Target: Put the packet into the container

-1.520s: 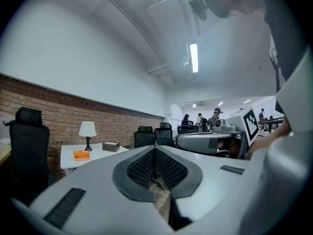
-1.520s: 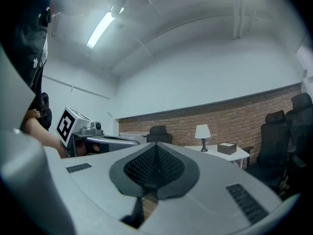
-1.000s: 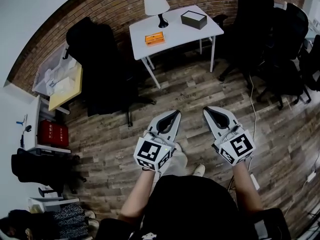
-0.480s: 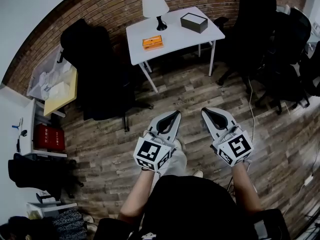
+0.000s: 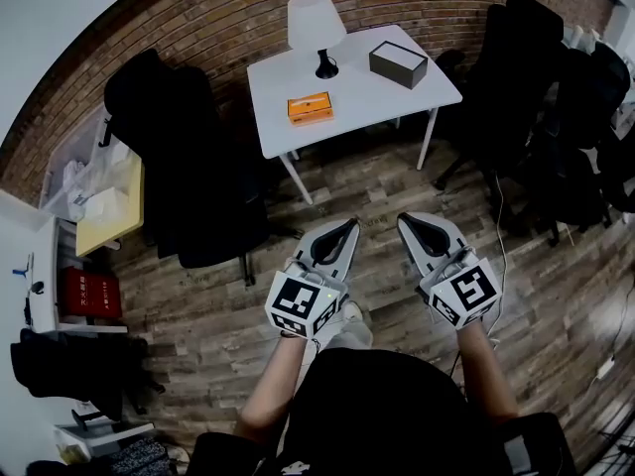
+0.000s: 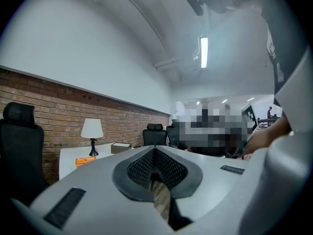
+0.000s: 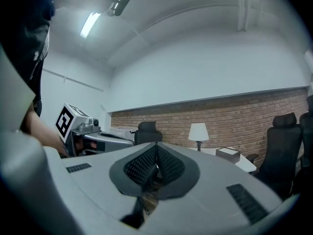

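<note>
An orange packet (image 5: 310,107) lies on the white table (image 5: 377,92) by the brick wall, left of the table's middle. A dark box-shaped container (image 5: 398,63) with a pale inside stands at the table's right rear. Both grippers hang over the wood floor, well short of the table. My left gripper (image 5: 349,227) and right gripper (image 5: 405,220) are shut, with nothing between their jaws. The left gripper view shows the packet (image 6: 85,161) and container (image 6: 120,147) small and far off; the right gripper view shows the container (image 7: 228,154).
A white-shaded lamp (image 5: 317,28) stands at the table's rear left. A black office chair (image 5: 189,167) stands left of the table, more dark chairs (image 5: 546,97) at the right. A yellow side table (image 5: 104,206) and red box (image 5: 89,294) are at the far left.
The table with packet, lamp and container has drawn nearer and shifted a little right in the head view. Both grippers keep their pose in the frame, still shut.
</note>
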Demonstrator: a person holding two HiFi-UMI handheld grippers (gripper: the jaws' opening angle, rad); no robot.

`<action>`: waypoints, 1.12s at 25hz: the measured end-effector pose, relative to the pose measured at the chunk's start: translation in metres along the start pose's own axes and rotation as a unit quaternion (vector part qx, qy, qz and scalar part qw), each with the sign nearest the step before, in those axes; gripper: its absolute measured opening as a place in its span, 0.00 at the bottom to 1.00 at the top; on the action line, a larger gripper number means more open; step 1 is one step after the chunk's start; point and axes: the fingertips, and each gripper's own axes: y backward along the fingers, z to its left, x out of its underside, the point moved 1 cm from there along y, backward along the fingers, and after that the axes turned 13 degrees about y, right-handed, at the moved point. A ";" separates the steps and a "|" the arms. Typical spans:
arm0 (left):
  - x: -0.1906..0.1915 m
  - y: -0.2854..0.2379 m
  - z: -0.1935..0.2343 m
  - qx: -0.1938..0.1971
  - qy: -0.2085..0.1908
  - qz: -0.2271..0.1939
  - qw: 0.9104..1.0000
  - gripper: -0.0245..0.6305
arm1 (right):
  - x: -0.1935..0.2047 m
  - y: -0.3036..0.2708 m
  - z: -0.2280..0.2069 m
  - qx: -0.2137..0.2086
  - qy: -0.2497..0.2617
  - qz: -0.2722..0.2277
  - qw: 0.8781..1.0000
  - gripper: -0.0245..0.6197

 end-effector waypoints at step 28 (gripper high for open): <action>-0.050 -0.157 0.208 0.006 0.019 0.008 1.000 0.05 | 0.037 -0.223 -0.146 -0.003 0.018 0.026 0.999 0.05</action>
